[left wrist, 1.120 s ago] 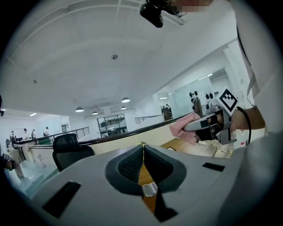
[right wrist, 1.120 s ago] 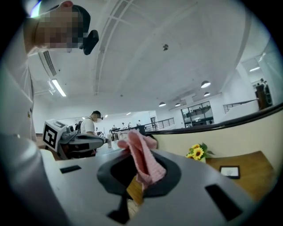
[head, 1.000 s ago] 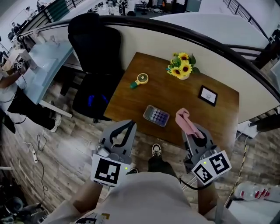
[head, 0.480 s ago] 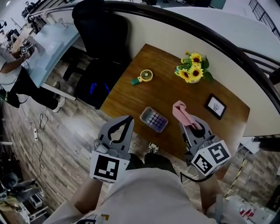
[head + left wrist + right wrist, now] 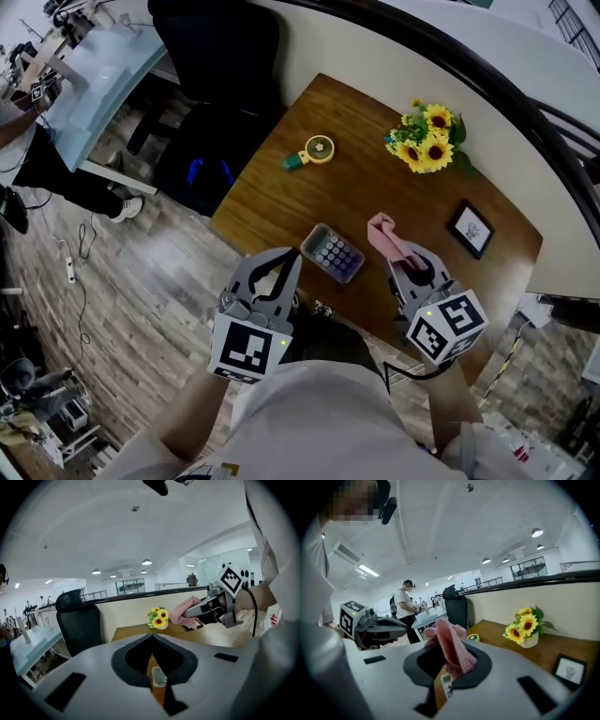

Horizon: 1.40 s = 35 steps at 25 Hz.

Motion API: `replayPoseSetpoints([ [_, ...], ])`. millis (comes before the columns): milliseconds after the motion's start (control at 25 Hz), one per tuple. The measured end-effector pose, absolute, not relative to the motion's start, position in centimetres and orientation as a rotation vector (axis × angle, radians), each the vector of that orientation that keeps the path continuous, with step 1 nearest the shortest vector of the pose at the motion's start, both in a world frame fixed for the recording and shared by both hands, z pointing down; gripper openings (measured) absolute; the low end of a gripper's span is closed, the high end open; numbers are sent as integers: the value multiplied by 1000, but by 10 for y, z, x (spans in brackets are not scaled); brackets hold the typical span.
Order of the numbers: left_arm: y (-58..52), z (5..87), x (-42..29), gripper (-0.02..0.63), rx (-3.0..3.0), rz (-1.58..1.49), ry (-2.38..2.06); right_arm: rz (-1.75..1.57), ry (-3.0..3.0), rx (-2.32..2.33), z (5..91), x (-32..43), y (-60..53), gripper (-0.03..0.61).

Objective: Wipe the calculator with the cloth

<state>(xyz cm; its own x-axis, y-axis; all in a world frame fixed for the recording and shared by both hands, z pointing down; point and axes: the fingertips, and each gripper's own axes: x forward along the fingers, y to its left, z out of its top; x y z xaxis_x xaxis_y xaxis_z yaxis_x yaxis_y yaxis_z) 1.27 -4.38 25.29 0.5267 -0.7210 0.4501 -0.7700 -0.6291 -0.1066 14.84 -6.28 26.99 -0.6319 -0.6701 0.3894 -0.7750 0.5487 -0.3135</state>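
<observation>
The table [image 5: 281, 192] is approached from its near edge. The left hand-held gripper [image 5: 292, 255], jaws together on nothing, is held by the left end of the calculator [image 5: 332, 253], which is laid lengthwise along that edge. The right hand-held gripper [image 5: 405, 264] is clamped on the pink cloth [image 5: 384, 232] just to the calculator's right. A short leftward, downward move is judged needed.

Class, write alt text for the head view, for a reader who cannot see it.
Seen from above, the right gripper holds a pink cloth beside a calculator on a wooden table; the left gripper, shut and empty, hovers at the near edge. Sunflowers stand at the far side.
</observation>
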Motion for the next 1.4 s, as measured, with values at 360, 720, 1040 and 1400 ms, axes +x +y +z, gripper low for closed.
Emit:
replayPoseSetpoints([
  [360, -60, 360, 30, 8, 2607, 815, -1084, 624, -2512, 1103, 333, 114, -95, 26],
  [720, -61, 448, 48, 8, 2554, 893, -908, 701, -2476, 1062, 400, 95, -108, 26],
  [1040, -46, 509, 55, 8, 2491, 930, -769, 735, -2441, 1009, 449, 85, -106, 26],
  [1400, -46, 526, 52, 3, 2415, 812, -770, 696, -2406, 950, 483, 64, -104, 28],
])
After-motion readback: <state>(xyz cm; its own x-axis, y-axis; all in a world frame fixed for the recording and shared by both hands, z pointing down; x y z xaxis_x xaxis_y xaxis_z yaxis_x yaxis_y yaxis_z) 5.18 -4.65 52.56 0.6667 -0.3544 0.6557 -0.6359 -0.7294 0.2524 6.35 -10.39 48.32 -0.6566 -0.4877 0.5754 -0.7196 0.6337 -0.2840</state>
